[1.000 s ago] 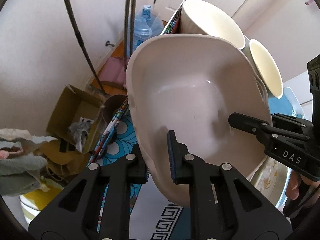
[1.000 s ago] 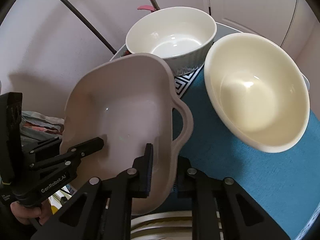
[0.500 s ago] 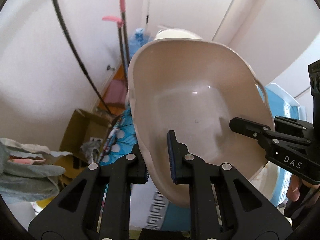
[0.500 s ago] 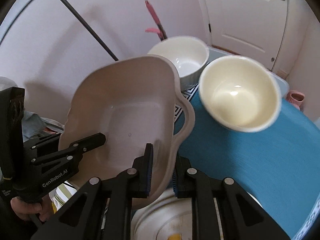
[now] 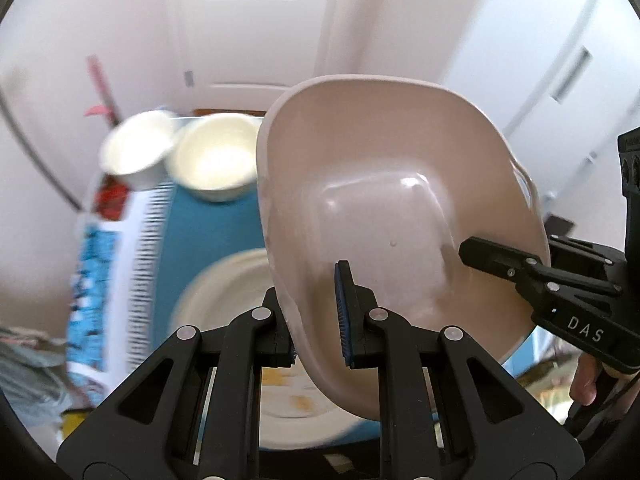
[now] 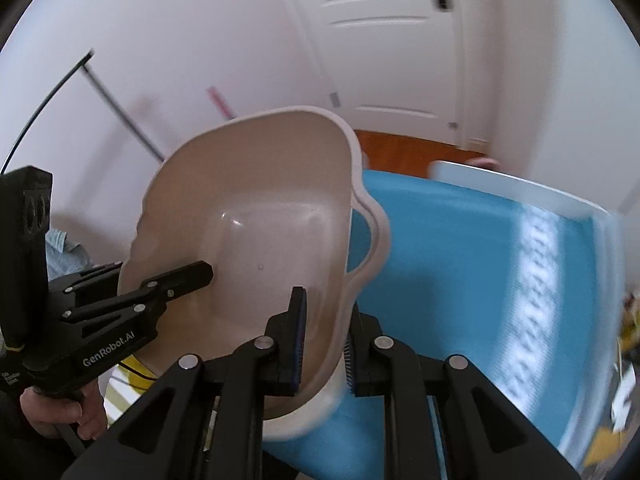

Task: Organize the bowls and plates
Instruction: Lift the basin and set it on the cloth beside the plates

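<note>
Here two claws, left claw (image 5: 318, 312) and right claw (image 6: 322, 334), clench one beige dish (image 5: 384, 208); two bowls (image 5: 214, 160) sit far left, one plate (image 5: 224, 280) near.

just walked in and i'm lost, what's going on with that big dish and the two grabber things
A person is sorting dishes with a handheld gripper in each hand. Both the left gripper and the right gripper are clamped on opposite rims of a beige baking dish with loop handles, holding it tilted in the air above the blue tablecloth. Two cream bowls sit at the table's far end, and a plate lies under the dish.
</note>
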